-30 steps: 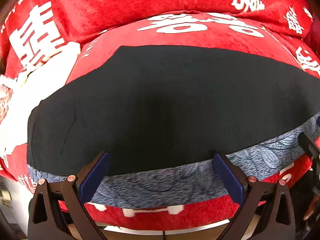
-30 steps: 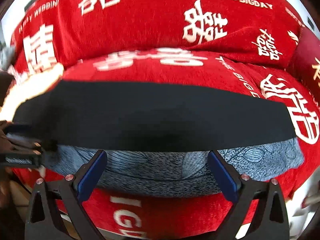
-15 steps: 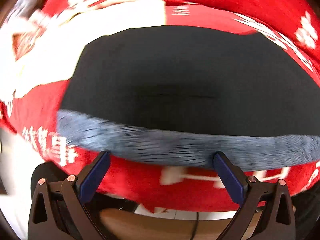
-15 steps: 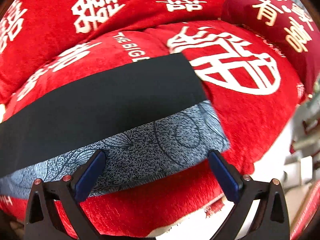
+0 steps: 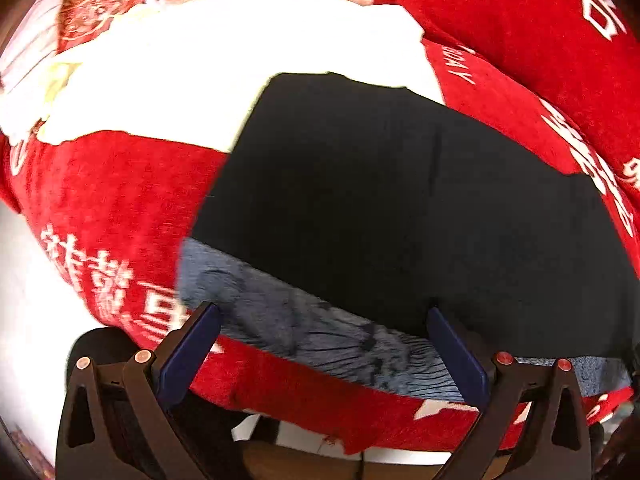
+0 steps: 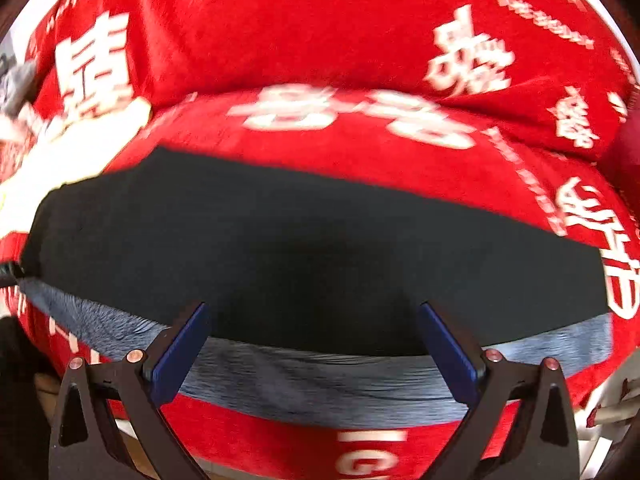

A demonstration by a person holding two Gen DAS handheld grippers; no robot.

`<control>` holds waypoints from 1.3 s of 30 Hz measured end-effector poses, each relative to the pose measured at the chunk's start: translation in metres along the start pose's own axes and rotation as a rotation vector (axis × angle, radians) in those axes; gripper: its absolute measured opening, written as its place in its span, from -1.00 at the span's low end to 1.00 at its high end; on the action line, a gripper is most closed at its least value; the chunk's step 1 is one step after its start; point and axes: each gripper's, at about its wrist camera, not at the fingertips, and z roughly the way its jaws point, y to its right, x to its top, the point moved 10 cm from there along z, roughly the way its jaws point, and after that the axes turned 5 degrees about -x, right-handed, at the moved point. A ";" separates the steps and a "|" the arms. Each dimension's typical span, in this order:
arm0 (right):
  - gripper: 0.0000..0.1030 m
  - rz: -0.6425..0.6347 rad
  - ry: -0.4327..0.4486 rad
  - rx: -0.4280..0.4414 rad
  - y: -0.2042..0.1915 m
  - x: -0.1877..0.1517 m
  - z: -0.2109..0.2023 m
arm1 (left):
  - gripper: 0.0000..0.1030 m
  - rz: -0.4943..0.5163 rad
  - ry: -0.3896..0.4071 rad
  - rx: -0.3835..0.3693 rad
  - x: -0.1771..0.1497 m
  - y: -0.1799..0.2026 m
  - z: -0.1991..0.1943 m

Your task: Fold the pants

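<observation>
- At the bottom of the left wrist view: left claw [image 5: 322, 344], blue-padded fingers [image 5: 188, 354] spread wide apart, gripping nothing, poised over the near edge of the cloth.
- At the bottom of the right wrist view: right claw [image 6: 314, 342], blue-padded fingers [image 6: 448, 350] likewise wide apart and empty.
- Just past both claws: pants [image 5: 400, 208], black, lying flat as a long folded band across the red cover; a grey-blue patterned strip [image 5: 312, 332] shows along their near edge, between the claw fingers in both views.
- In the right wrist view the same pants [image 6: 304, 240] stretch from left to right edge, the grey-blue strip [image 6: 320, 384] running under the black layer's near side. This view is motion-blurred.
- Under the pants: red plush cover [image 6: 320, 24] with white characters and lettering, draped over a rounded cushioned surface; whether bed or sofa, cannot tell.
- Farther back, to the left: white cloth [image 5: 200, 60], brightly lit, its edge touching the far left corner of the pants.
- Farthest, upper left of the left wrist view: a printed fabric piece [image 5: 84, 12], details unclear.
</observation>
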 end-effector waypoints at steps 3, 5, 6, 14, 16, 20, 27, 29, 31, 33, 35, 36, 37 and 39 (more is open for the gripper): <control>0.99 0.026 0.046 0.039 -0.018 0.022 -0.004 | 1.00 -0.011 0.065 -0.030 0.021 0.005 -0.014; 0.99 0.012 0.086 0.034 -0.037 0.052 -0.005 | 1.00 0.004 0.068 -0.035 0.039 0.017 -0.010; 0.99 0.001 0.096 0.030 -0.045 0.063 -0.002 | 1.00 0.023 0.072 -0.015 0.050 0.022 -0.004; 0.99 -0.017 -0.052 -0.159 -0.082 0.119 0.083 | 1.00 -0.083 0.004 -0.034 0.081 0.000 0.037; 0.99 -0.003 -0.056 -0.154 -0.084 0.124 0.091 | 1.00 -0.050 0.010 -0.034 0.077 -0.003 0.033; 0.99 0.013 -0.004 -0.151 -0.087 0.130 0.058 | 1.00 -0.064 0.034 -0.071 0.071 -0.018 0.012; 0.99 -0.091 -0.026 -0.026 -0.159 0.100 0.044 | 1.00 -0.042 0.023 -0.068 0.056 -0.020 0.016; 0.99 -0.114 -0.062 -0.006 -0.173 0.079 0.046 | 1.00 -0.023 0.028 -0.083 0.051 -0.022 0.012; 0.99 -0.113 -0.050 0.002 -0.175 0.060 0.042 | 1.00 -0.016 0.026 -0.109 0.039 -0.027 0.006; 0.99 -0.108 -0.043 0.017 -0.172 0.045 0.032 | 1.00 0.013 0.036 -0.120 0.025 -0.033 -0.001; 0.99 -0.109 -0.033 0.021 -0.168 0.028 0.021 | 1.00 0.022 0.057 -0.084 0.009 -0.046 -0.014; 0.99 -0.118 -0.030 0.024 -0.166 0.019 0.015 | 1.00 0.015 0.068 -0.102 0.005 -0.047 -0.019; 0.99 -0.126 -0.032 0.031 -0.165 0.013 0.012 | 1.00 0.008 0.078 -0.132 0.004 -0.046 -0.022; 0.99 -0.148 -0.014 0.043 -0.164 -0.001 0.008 | 1.00 0.016 0.088 -0.157 -0.003 -0.042 -0.026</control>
